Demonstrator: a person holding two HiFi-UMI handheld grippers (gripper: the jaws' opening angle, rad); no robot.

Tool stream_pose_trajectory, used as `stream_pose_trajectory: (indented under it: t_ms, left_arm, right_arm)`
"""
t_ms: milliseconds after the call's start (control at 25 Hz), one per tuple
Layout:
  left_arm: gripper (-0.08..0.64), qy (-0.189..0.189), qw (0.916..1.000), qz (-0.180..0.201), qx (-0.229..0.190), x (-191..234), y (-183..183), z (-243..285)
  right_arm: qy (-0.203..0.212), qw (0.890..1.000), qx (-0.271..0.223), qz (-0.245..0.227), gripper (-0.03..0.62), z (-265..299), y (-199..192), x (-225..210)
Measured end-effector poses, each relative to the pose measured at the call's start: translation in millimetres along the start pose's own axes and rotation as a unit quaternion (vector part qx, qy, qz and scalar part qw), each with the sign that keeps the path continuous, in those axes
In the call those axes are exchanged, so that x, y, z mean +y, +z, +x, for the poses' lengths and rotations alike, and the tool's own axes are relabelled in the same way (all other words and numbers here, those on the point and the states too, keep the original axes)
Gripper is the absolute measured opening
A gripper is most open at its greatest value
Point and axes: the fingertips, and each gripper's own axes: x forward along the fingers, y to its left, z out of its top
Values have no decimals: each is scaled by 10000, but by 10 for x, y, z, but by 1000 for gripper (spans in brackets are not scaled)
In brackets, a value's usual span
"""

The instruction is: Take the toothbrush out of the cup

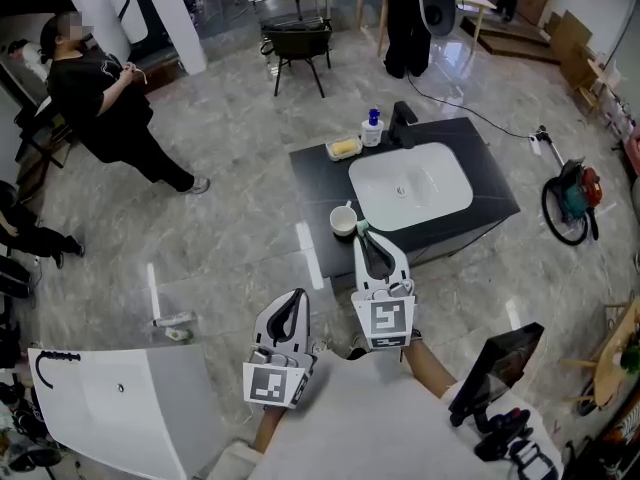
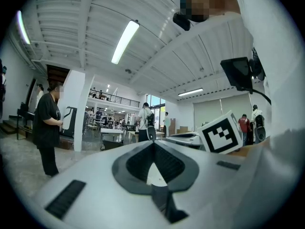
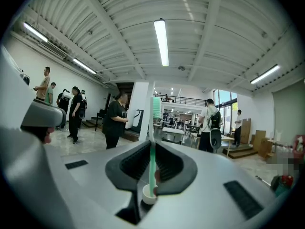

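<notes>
Right gripper view: toothbrush pinched upright

The right gripper [image 3: 152, 146] is pinching the green toothbrush [image 3: 152, 171], bristles up. The cup [image 1: 343, 220] is standing on the counter [image 1: 310, 176] beside the sink [image 1: 430, 183], just beside the jaw tips. The left gripper [image 2: 153, 143] is hanging pressed together, empty, well apart from the cup.

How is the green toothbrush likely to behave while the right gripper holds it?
The toothbrush looks thin and light, so it probably lifts easily. The right gripper pinches only its slim handle, bristles standing well above, so it may pivot or slip if bumped. It stands straight, so likely stiff.
</notes>
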Motion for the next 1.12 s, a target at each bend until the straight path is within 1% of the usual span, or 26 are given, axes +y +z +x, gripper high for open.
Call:
stream_pose_trajectory:
  t_ms: [360,640,680,800,840,960,1120]
  left_arm:
    - [5,-149,9999,-11,-42,-60,26,-28]
    - [5,-212,9998,-15,-51,-80,31,-66]
    - [5,-217,9997,-20,-53,-83,36,-73]
    - [4,-229,9997,-24,-47,-74,57,-111]
    - [5,-236,9997,-28,-52,-59,62,-126]
    - [4,-235,9997,-34,-105,18,68,-157]
    - [4,-196,9997,-80,-95,48,64,-184]
  right_arm:
    - [-8,10000,-60,-41,38,-248,100,33]
    - [91,9999,-42,-74,38,-469,121,129]
    - [119,9998,-45,-150,38,-499,126,140]
    - [258,9971,-173,-690,38,-587,195,193]
    - [271,9966,-163,-759,38,-617,195,213]
    - [284,9965,14,-792,38,-684,146,281]
    - [418,9949,302,-863,38,-815,83,365]
